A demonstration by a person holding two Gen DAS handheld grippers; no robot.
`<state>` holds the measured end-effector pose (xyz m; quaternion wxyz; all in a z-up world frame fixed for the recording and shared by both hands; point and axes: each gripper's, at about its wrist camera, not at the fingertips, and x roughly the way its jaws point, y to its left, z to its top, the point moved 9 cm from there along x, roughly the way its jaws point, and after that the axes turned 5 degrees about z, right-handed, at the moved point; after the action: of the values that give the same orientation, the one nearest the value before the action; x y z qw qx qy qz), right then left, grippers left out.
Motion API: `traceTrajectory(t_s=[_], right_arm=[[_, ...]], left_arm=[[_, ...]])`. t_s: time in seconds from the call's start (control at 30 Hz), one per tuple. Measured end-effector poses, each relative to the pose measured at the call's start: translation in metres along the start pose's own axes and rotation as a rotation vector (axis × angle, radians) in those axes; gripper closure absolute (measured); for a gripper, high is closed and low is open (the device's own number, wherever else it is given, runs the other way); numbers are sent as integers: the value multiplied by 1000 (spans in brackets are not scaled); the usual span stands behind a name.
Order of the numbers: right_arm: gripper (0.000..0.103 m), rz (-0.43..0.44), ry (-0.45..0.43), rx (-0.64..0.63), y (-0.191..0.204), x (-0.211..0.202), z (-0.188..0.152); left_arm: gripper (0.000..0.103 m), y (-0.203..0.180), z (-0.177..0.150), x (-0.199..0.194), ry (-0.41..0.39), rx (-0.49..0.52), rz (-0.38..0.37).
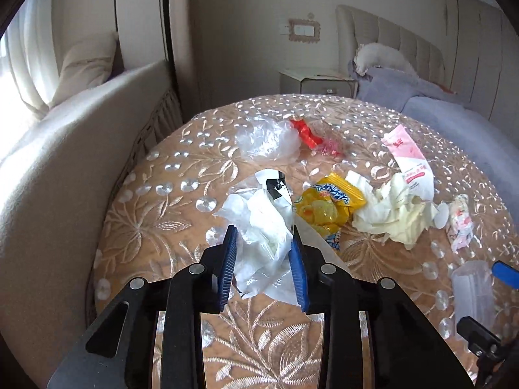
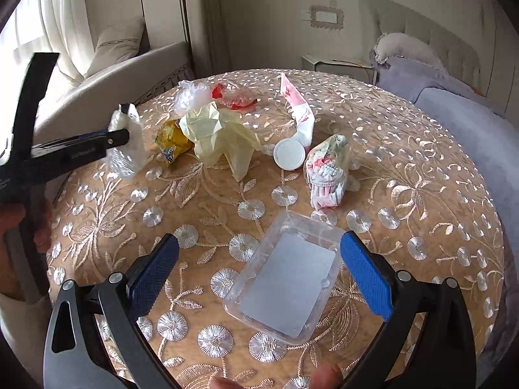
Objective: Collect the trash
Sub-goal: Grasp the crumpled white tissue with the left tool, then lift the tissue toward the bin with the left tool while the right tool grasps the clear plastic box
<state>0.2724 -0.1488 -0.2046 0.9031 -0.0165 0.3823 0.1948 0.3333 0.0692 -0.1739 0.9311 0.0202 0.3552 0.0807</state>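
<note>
Clearly, we have the left hand-held gripper point(image 1: 264, 243) clenched on a crumpled wad of thin white plastic film point(image 1: 262, 227), its blue ribbed pads pressing the bundle from both sides above the round surface with the embroidered tan cloth point(image 2: 405, 175). We judge the film to be nearly weightless, soft and slippery, so a pinch through the thick middle of the wad should hold better than one on a loose corner.

Our right hand-held gripper point(image 2: 259, 269) is released, its jaws wide on either side of a clear rectangular plastic blister tray point(image 2: 285, 275) that lies flat on the cloth. We expect this one to be light but springy and slick; taking it across the short sides, at the raised rim, looks safest, since squeezing the flat panel could make it buckle or pop out.

Further back lie a yellow snack wrapper point(image 1: 327, 204), a crumpled cream tissue point(image 2: 217, 133), a pink and white tube point(image 2: 300, 113) and a red foil wrapper point(image 1: 305, 133), all light.
</note>
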Motion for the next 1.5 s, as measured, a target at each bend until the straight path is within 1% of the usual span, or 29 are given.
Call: traceTrajectory(t_s=[0.13,0.2,0.27,0.3,0.33,0.37,0.5,0.6,0.73,0.8,0.9,1.03,1.17,1.37,1.5], right_arm=[[4,-57,47,-1,-6,8,-7],[4,-78,108,19,-12,16,-15],[15,-81,153,42,-17,22,-24],[22,-83,163,50,-19,23,-27],[38,-81,146,49,-19,21,-26],[43,-71,139,53,-19,18,-26],[44,-66,93,95,-29,6,-23],[44,-76,3,104,-39,-20,-11],[44,-145,-171,68,-55,-75,10],[44,-188,-224,60,-66,-96,19],[44,-255,-291,54,-90,-131,23],[44,-327,-343,69,-124,-167,18],[44,-392,-377,94,-159,-195,6],[44,-498,-376,149,-214,-225,-22],[44,-553,-359,198,-249,-236,-44]], left_arm=[[72,-6,-3,-25,-33,-3,-18],[72,-11,-4,-33,-41,-2,-36],[72,-16,-4,-40,-53,7,-43],[72,-18,-4,-43,-59,9,-48],[72,-20,-3,-46,-65,8,-59],[72,-24,-3,-50,-73,8,-68],[72,-41,2,-71,-115,27,-105],[72,-59,4,-86,-146,49,-137],[72,-98,8,-103,-179,79,-225],[72,-122,9,-111,-198,100,-267],[72,-161,9,-122,-215,132,-338],[72,-214,7,-133,-224,170,-424],[72,-269,1,-143,-224,217,-506],[72,-354,-15,-155,-207,324,-605],[72,-409,-31,-162,-174,385,-665]])
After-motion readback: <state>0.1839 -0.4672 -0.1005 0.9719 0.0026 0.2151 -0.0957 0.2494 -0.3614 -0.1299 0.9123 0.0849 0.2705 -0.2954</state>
